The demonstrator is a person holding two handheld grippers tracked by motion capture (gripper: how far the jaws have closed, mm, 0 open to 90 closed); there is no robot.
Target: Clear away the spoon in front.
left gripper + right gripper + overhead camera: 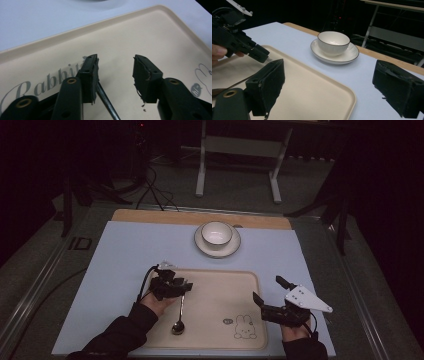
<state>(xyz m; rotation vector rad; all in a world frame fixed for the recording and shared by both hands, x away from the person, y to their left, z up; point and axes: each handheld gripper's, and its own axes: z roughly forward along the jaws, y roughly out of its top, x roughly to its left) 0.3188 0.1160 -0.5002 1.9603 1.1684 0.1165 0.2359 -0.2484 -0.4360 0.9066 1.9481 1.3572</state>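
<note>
On the tabletop's beige tray [220, 320], the spoon [179, 318] lies 12-to-6 beneath the left gripper [176, 285], fingers parted and empty; right gripper [265, 292] wide, empty, farther off.

The middle and right of the cream tray [220, 290] are left bare, so open passage is offered there between the two grippers; the tray's left part is taken up by the left gripper [187, 285], held low with jaws parted, and by the spoon [179, 317] lying beneath it; beyond the tray, the blue mat [125, 250] is blocked only by the bowl [216, 234] on its saucer [235, 245]; the right gripper [265, 292] is held over the tray's right edge, its jaws spread wide
</note>
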